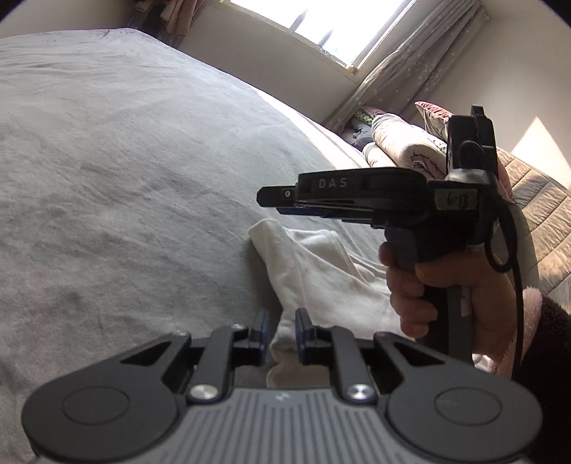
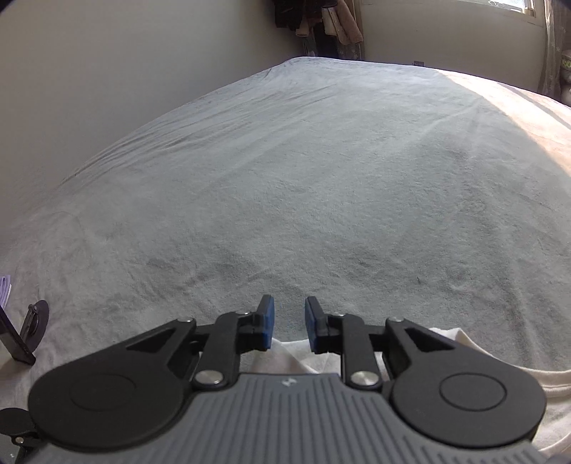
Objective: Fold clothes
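A white garment [image 1: 321,271] lies crumpled on the grey bed sheet [image 1: 125,160], at the right of the left wrist view. My left gripper [image 1: 282,330] is open, its blue pads just above the garment's near edge, holding nothing. My right gripper [image 1: 274,198] shows side-on in that view, held in a hand above the garment. In the right wrist view my right gripper [image 2: 288,324] is open and empty, with the white garment [image 2: 474,360] beneath and behind its fingers and the grey sheet [image 2: 303,178] stretching ahead.
Folded quilts and pillows [image 1: 403,142] pile at the bed's far right under a window with curtains [image 1: 403,64]. Clothes hang in the far corner [image 2: 321,21]. A black stand [image 2: 25,335] sits at the left edge of the bed.
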`<move>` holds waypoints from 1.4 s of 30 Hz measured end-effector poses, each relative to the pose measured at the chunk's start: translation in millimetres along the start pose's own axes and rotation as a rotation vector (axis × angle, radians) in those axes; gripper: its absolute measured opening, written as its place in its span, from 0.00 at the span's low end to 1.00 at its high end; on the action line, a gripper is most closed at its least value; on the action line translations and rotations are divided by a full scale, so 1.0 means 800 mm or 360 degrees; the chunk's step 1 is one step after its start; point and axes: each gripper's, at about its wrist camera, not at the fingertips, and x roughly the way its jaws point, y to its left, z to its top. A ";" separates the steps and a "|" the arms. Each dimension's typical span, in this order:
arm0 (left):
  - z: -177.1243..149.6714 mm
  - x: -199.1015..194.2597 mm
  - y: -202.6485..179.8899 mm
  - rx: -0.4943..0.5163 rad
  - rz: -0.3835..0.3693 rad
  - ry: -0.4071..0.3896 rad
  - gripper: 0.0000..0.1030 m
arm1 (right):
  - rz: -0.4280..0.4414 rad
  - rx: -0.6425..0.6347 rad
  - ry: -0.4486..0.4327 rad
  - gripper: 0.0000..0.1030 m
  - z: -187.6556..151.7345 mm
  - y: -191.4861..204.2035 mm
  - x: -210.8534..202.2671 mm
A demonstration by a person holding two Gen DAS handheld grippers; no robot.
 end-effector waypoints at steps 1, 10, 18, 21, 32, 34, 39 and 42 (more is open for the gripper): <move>0.001 -0.004 0.002 -0.0009 -0.0013 -0.0030 0.14 | 0.0013 0.0008 -0.0011 0.29 -0.001 -0.002 -0.008; -0.001 0.000 0.002 -0.0035 -0.0187 -0.0063 0.13 | 0.0095 -0.0012 0.0114 0.19 -0.050 -0.001 -0.017; -0.009 0.033 0.002 0.0045 -0.0028 0.0070 0.08 | 0.0095 -0.0068 0.0161 0.12 -0.038 0.011 0.027; -0.006 0.032 0.003 0.0047 -0.0034 0.0077 0.08 | 0.0065 -0.0032 0.0117 0.17 -0.025 0.006 0.013; 0.002 0.011 -0.009 0.0095 0.0071 -0.0151 0.17 | -0.0214 0.0100 0.0069 0.33 -0.051 -0.093 -0.167; 0.001 0.011 -0.019 0.0148 0.0055 -0.0164 0.24 | -0.0292 0.0140 0.0074 0.37 -0.068 -0.112 -0.197; 0.000 0.027 -0.035 0.0108 0.0035 -0.0059 0.34 | -0.0488 0.0241 0.0085 0.43 -0.110 -0.161 -0.271; 0.001 0.033 -0.045 0.0102 0.0035 -0.0017 0.34 | -0.0562 0.0340 0.0077 0.43 -0.135 -0.185 -0.292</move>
